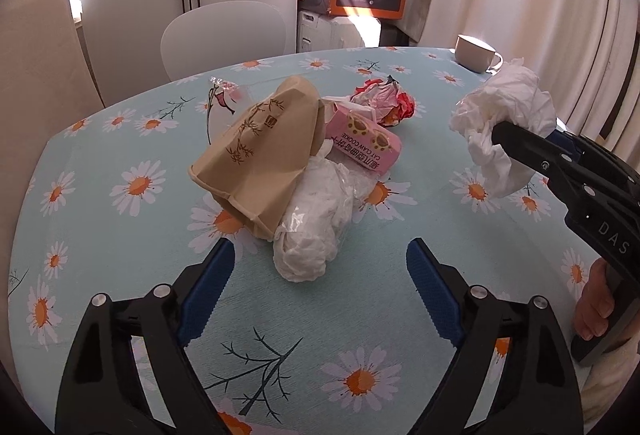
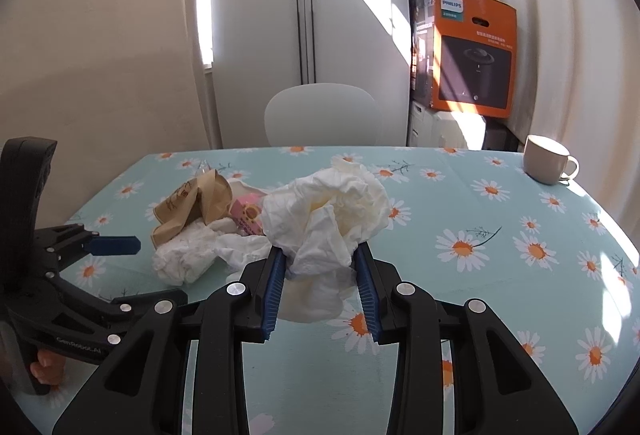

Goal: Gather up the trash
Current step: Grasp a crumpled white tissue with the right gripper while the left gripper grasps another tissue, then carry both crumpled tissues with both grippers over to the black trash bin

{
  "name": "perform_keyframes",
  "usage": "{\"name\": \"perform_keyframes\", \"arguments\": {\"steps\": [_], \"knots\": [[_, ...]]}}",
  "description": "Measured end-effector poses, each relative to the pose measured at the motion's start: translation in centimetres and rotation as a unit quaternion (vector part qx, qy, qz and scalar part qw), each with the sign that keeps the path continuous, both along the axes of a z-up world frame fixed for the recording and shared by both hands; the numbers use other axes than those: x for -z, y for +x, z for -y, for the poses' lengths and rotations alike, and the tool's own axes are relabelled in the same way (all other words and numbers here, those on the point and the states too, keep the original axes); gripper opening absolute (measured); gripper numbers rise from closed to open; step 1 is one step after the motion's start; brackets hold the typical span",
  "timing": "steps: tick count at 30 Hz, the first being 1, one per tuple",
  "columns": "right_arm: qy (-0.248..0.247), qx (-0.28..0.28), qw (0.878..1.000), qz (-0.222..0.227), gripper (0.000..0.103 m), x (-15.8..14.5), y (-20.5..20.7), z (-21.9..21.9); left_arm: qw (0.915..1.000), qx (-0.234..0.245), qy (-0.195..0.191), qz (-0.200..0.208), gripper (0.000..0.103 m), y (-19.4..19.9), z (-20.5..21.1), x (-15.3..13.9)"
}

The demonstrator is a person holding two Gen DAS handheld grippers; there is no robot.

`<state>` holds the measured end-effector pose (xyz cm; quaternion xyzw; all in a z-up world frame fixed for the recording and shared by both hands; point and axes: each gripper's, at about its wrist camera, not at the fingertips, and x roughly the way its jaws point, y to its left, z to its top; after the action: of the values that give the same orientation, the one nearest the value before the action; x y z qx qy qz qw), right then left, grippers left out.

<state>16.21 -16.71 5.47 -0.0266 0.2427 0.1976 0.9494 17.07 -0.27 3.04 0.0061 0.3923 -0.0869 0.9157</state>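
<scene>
Task partly under way. The right gripper is clamped on a crumpled white tissue wad, held clear above the table; in the left wrist view the same wad hangs off to the right of the main heap. The left gripper has its jaws spread with nothing between the pads, and is aimed at a white crumpled plastic bag lying just ahead of its fingertips. Still on the cloth, bunched together mid-table: a brown paper bag, a pink cookie wrapper, and a red-and-white crumpled wrapper behind it. A cup stands well apart at the far corner. No bin or collection bag is visible, so no item can be judged as deposited; most of the heap remains.
</scene>
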Motion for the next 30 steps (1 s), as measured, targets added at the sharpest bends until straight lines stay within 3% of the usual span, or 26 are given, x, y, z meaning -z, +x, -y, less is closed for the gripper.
{"name": "perform_keyframes", "arguments": {"steps": [1,3,4,6,23,30], "knots": [[0.001,0.001,1.0,0.0,0.033,0.0,0.0,0.0,1.0,0.004,-0.005,-0.004,0.072,0.2,0.1,0.1],[0.001,0.002,1.0,-0.001,0.033,0.0,0.0,-0.1,1.0,0.0,0.002,-0.006,0.05,0.7,0.3,0.3],[0.0,0.002,1.0,-0.002,0.033,0.1,0.0,-0.1,0.9999,-0.006,0.009,-0.008,0.044,1.0,0.2,0.4],[0.0,0.001,1.0,-0.002,0.033,0.1,0.0,-0.1,0.9999,-0.007,-0.002,-0.013,0.04,1.2,-0.2,0.4],[-0.009,-0.004,1.0,-0.019,0.033,0.3,1.1,-0.6,0.9999,-0.002,0.006,0.01,0.038,-3.6,-1.0,-0.8],[0.035,-0.042,0.996,-0.074,0.033,1.3,1.1,-0.6,0.9987,-0.021,0.027,0.037,0.038,-5.6,-1.8,-1.1]]}}
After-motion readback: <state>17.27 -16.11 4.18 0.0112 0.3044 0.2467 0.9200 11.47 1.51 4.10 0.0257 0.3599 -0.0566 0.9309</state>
